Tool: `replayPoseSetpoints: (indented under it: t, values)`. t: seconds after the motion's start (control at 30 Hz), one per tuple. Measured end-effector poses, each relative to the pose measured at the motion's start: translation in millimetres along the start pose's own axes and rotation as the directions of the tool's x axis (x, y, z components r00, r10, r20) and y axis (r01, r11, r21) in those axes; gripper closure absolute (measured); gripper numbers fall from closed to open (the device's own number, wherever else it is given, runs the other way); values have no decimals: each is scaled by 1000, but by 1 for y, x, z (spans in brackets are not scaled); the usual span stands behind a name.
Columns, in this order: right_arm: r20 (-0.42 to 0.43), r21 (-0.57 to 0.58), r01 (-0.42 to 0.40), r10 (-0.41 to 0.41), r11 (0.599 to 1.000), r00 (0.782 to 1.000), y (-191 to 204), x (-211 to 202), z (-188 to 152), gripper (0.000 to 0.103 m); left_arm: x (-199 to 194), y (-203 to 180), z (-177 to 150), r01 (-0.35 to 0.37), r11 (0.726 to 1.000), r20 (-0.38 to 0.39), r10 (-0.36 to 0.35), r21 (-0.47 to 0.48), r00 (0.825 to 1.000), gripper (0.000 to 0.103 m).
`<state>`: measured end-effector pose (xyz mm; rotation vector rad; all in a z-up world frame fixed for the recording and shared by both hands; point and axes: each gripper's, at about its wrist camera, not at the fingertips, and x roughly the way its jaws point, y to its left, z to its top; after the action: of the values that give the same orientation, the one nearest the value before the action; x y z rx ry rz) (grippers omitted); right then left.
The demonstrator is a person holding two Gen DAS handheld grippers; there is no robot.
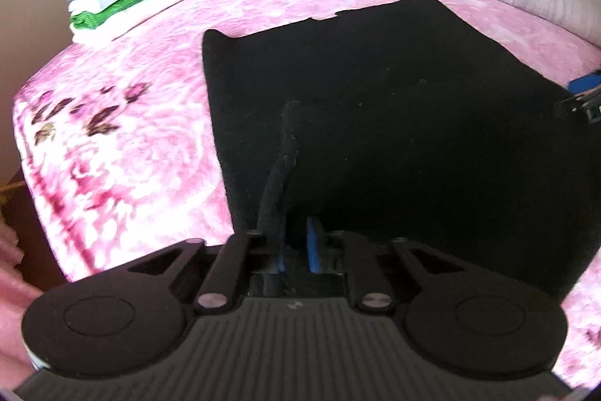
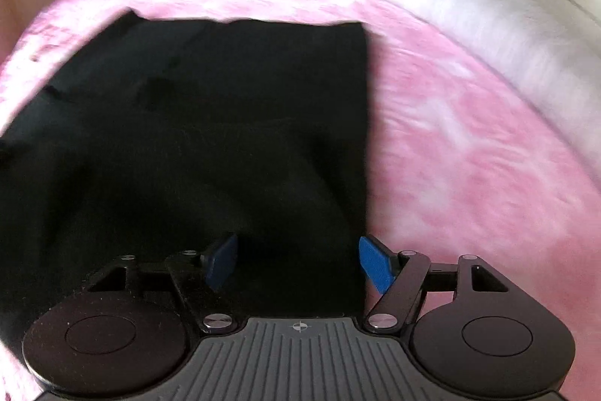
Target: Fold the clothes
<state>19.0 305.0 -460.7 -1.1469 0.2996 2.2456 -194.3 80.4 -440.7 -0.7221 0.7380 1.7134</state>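
One black garment (image 1: 375, 123), soft and limp: left gripper (image 1: 295, 247) pinches its near hem fold; right gripper (image 2: 298, 262) gapes wide, straddling its right edge.

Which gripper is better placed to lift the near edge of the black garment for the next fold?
Left, probably. The left gripper is already shut on a pinched ridge of the black garment. The right gripper is open, its blue fingers spread over the garment's right edge, gripping nothing.
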Motion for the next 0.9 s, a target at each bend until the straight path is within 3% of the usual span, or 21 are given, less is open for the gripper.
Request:
replayPoseSetpoints:
  t: [0.13, 0.2, 0.27, 0.33, 0.43, 0.57, 0.77, 0.9]
  values:
    - [46, 18, -80, 79, 997, 996, 19, -35, -13, 36, -15, -17, -10, 6, 1000, -35, -7, -27, 999, 90]
    - [-15, -18, -97, 96, 995, 995, 32, -35, -26, 40, -23, -26, -15, 8, 999, -52, -10, -40, 999, 90]
    - [-62, 5, -88, 88, 996, 994, 35, -32, -34, 40, -29, -21, -17, 5, 991, -65, -13, -132, 998, 90]
    - [-101, 58, -71, 77, 996, 992, 32, -32, -36, 40, -37, -17, -11, 0, 977, -126, -28, -215, 992, 88]
    - [-133, 132, -40, 58, 990, 989, 30, -49, -23, 40, -50, -18, -3, -46, 952, -233, -27, -304, 972, 82]
    - [-151, 195, -62, 92, 979, 984, 36, -78, -22, 40, -72, -36, 2, -124, 933, -341, 2, -338, 940, 70]
    - [-249, 265, -28, 96, 964, 964, 49, -97, -51, 40, -86, -72, -17, -208, 933, -454, 56, -292, 889, 70]
    - [-289, 260, -18, 95, 966, 952, 57, -103, -64, 40, -92, -87, -36, -226, 934, -485, 67, -278, 872, 70]
